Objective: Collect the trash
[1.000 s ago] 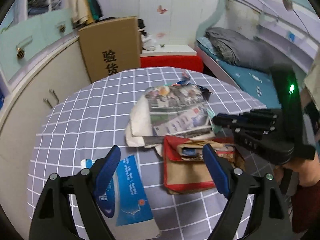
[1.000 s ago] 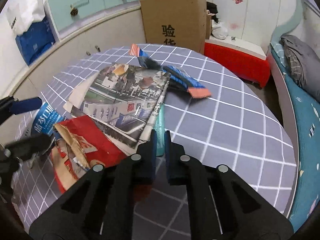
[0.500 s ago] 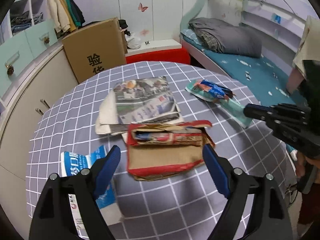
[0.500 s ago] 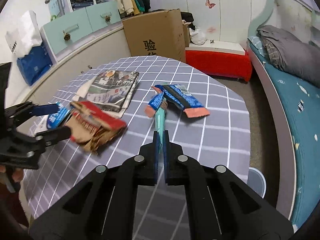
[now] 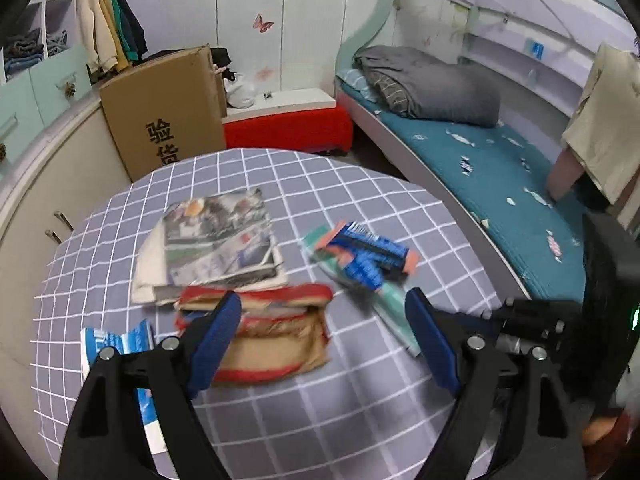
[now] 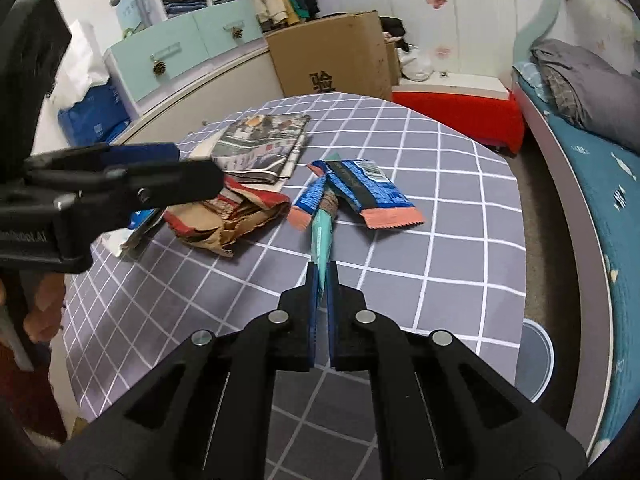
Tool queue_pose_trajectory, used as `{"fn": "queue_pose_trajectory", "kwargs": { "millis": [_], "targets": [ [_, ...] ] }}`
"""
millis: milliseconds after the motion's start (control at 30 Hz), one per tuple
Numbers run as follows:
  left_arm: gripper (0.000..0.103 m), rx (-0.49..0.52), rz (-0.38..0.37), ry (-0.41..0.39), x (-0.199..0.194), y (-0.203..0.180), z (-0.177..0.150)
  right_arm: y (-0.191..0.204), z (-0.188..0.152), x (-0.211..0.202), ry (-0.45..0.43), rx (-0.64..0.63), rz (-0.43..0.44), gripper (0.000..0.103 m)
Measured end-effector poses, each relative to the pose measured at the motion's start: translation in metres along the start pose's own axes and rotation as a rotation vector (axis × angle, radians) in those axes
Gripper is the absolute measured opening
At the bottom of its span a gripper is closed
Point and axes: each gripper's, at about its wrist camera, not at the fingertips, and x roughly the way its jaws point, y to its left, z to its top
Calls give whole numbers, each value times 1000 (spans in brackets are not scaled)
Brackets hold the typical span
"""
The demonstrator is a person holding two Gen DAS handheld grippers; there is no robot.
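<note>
The right gripper is pinching the near end of a long, thin teal wrapper. Its two blue fingers are pressed tight on it. The far end of the teal wrapper is lying on the round table with the grey cloth with white squares. That end is going under a blue snack wrapper with pink zigzag ends. The blue snack wrapper is lying flat on the cloth, near the middle of the table.

The left gripper is hanging over the table with its two blue fingers spread wide. Nothing is between them. Below it is lying a torn brown paper bag with red edges. The bag is crumpled and is touching a folded newspaper with colour pictures behind it. A blue and white flat packet is lying beside the bag, near the table edge, partly hidden by the left finger.

In the left wrist view the wrappers look blurry.

Behind the table a big brown cardboard box with black letters is standing next to a red bench with a white top. A bed with a teal sheet is running along the wall, and a grey blanket is lying on it.
</note>
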Motion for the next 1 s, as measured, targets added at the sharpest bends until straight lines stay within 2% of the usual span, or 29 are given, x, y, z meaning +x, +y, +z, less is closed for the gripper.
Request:
{"fn": "queue_pose_trajectory", "kwargs": {
  "millis": [167,233,300,333,367,433,500,533,600,700,833,900,933,1000],
  "targets": [
    [82,-18,24,26,12,-25,-2,-14,0,-11,-39,56,2,8],
    [82,-56,26,45,20,-29,-5,-21,1,-18,-48,48,-39,9],
    [82,-60,14,73,32,-38,-8,-28,1,-21,-47,42,-101,15],
    [82,-74,15,70,35,-39,-9,-33,1,-21,-43,33,-136,24],
    [82,-84,26,69,38,-42,-9,-36,1,-21,-40,22,-155,40],
    [82,-108,80,43,31,-40,-12,-37,3,-21,-57,-18,-198,52],
    [82,-125,98,-20,16,-36,-14,-37,8,-20,-59,-35,-179,52],
    [82,-129,136,-34,11,-33,-13,-36,14,-17,-61,-49,-142,53],
    [82,-136,205,-62,6,-25,-9,-33,20,-9,-51,-68,-140,54],
    [82,-154,270,-46,10,-7,-3,-26,34,14,-17,-81,-121,55],
    [82,-179,284,-23,15,13,-2,-28,49,47,44,-80,-137,56],
    [82,-198,265,-17,16,17,-1,-34,52,57,74,-60,-118,34],
    [82,-196,258,-15,16,16,-2,-37,52,57,70,-57,-124,28],
    [82,-184,246,-19,18,9,-3,-46,50,50,58,-43,-114,26]
  ]
}}
